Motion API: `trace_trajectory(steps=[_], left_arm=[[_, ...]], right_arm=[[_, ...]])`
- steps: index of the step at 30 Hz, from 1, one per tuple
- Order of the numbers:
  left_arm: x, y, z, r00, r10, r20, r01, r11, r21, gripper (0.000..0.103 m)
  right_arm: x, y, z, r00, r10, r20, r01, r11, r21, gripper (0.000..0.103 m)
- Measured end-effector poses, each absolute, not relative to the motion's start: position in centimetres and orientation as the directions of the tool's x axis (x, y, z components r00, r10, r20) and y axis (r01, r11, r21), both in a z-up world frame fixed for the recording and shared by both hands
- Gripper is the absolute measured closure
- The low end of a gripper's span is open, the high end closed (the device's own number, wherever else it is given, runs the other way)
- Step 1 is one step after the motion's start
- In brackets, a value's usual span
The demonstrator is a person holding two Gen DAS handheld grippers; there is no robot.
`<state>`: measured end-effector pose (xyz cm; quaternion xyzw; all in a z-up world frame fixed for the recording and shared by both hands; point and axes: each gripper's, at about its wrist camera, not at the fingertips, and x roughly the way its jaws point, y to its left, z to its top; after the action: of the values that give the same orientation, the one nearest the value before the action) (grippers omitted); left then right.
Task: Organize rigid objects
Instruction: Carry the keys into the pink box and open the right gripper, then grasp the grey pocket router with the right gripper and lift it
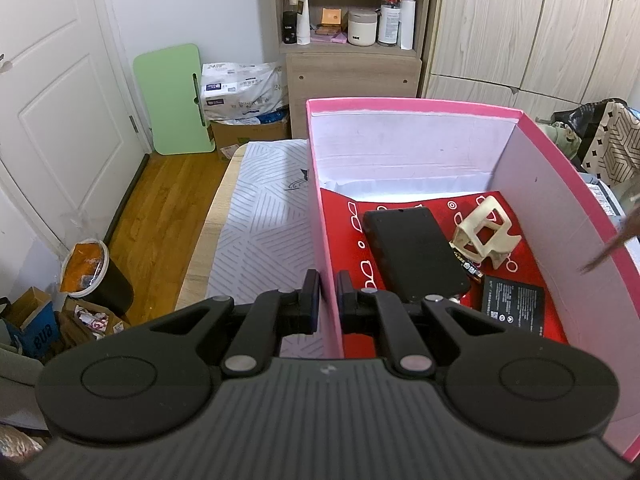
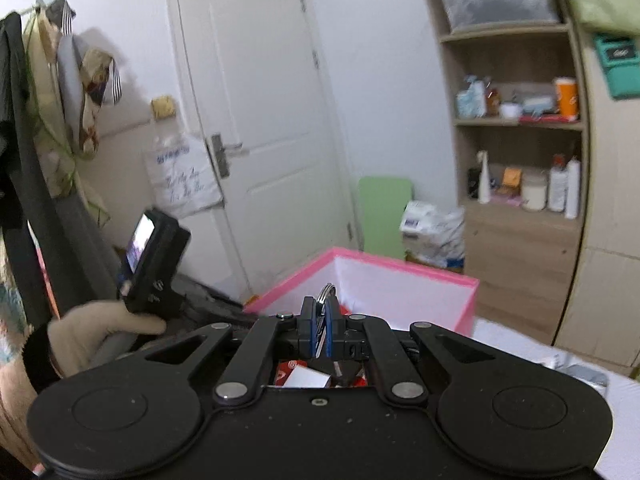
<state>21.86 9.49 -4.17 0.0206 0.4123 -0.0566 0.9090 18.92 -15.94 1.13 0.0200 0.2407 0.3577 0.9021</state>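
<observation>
Clamping the pink box [image 1: 326, 240] wall at lower centre with our left gripper [image 1: 328, 296], we pinch a metal ring [image 2: 325, 293] in our right gripper [image 2: 320, 330] mid-frame above it.

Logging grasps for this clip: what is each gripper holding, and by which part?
The left gripper clamps the pink box by its left wall. The right gripper pinches a metal ring by its lower part.
</observation>
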Motion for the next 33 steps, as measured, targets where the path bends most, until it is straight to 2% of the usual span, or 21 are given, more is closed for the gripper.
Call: trace_trajectory(steps=[3, 8, 11, 16, 20, 24, 28, 33], left_arm=[[21.8, 9.4, -4.3, 0.656, -0.087, -0.75, 0.121, 0.993, -0.01, 0.096], [21.7, 9.1, -4.2, 0.659, -0.074, -0.748, 0.125, 0.992, 0.012, 0.096], [21.8, 9.1, -4.2, 0.658, -0.078, -0.749, 0.124, 0.992, 0.007, 0.096], [21.7, 9.2, -4.3, 0.658, -0.081, -0.748, 0.124, 0.992, 0.002, 0.096], [21.7, 9.1, -4.2, 0.659, -0.081, -0.748, 0.123, 0.992, 0.001, 0.096], [21.7, 9.2, -4.2, 0.659, -0.082, -0.748, 0.128, 0.992, 0.003, 0.096], [21.8, 9.2, -4.1, 0.66, -0.086, -0.746, 0.126, 0.992, -0.003, 0.096], [21.8, 9.3, -4.1, 0.661, -0.091, -0.745, 0.126, 0.992, -0.009, 0.096]], right_arm=[[20.5, -13.9, -0.8, 0.604, 0.629, -0.489, -0.648, 0.745, 0.157, 0.101], [23.4, -12.3, -2.5, 0.562, 0.618, -0.55, -0.658, 0.737, 0.156, 0.101], [24.1, -12.2, -2.4, 0.606, 0.582, -0.543, -0.633, 0.766, 0.114, 0.101], [23.2, -14.7, -1.3, 0.638, 0.579, -0.508, -0.591, 0.791, 0.159, 0.099], [21.6, -17.9, -0.1, 0.679, 0.522, -0.515, -0.511, 0.841, 0.179, 0.095], [20.6, -22.1, 0.5, 0.69, 0.489, -0.534, -0.418, 0.871, 0.257, 0.085], [19.8, -25.4, 0.6, 0.73, 0.384, -0.566, -0.311, 0.923, 0.226, 0.079], [19.4, -28.7, -0.7, 0.735, 0.305, -0.605, -0.213, 0.952, 0.221, 0.065]])
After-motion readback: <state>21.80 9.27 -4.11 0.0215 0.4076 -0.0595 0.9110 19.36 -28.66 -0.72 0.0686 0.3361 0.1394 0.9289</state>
